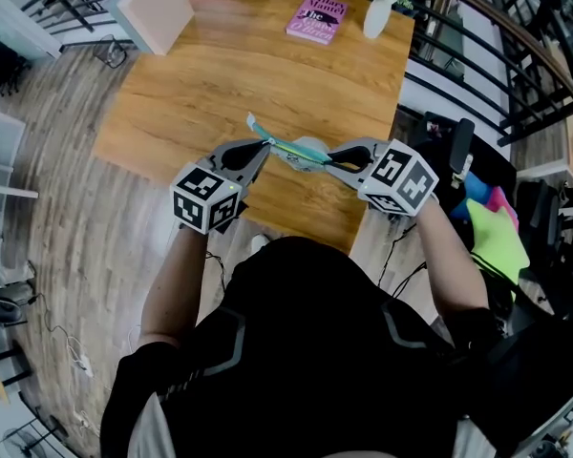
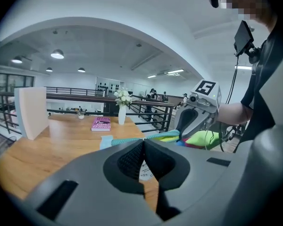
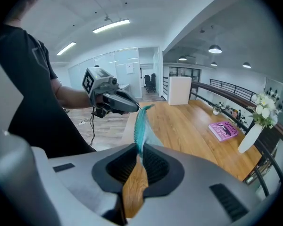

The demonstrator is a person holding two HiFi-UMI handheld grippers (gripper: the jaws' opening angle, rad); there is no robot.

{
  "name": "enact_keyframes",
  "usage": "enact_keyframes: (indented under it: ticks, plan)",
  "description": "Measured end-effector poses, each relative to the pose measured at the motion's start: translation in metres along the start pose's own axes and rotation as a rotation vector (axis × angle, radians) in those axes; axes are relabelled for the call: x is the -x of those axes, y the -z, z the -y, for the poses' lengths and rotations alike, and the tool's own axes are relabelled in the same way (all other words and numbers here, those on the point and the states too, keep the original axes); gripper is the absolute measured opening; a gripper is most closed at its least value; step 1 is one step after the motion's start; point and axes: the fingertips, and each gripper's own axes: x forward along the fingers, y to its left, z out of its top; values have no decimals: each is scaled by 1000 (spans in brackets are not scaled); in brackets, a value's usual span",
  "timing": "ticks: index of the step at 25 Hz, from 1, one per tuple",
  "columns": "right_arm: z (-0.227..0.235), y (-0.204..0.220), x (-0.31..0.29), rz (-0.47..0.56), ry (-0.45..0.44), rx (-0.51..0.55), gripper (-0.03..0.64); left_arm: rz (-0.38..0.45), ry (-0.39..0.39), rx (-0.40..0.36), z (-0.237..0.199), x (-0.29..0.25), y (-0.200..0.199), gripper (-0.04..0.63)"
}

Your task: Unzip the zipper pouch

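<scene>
Your left gripper pinches the zipper pouch at centre frame, jaws pressed together. Your right gripper clamps its other end.

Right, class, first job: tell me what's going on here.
A person holds a tool in each hand, with a teal pouch stretched between them above a wooden table. The right tool is clamped on one end of the pouch. The left tool is shut on the other end, along the zip. How far the zip is open cannot be told.
</scene>
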Motion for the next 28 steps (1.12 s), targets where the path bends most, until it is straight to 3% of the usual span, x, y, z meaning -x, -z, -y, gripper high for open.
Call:
enact_keyframes:
  ticks: [6,16,20,23,28]
  plan:
    - [12,6,5,-4,33,-24,52,20,-50,52,-23,10,-4,28]
    - [28,10,0,16,77,-90,53,12,-102,50,-42,14,1,29]
    - [38,16,-6,8,119,-125,54,-12,-71,50,-43,9,7,28]
    - [46,16,-11,9,130,-151,55,-35,-65,14,-49,6,4,28]
    - [68,1,-24,45,206,-130,55,10,-138,-33,-73,2,-9,29]
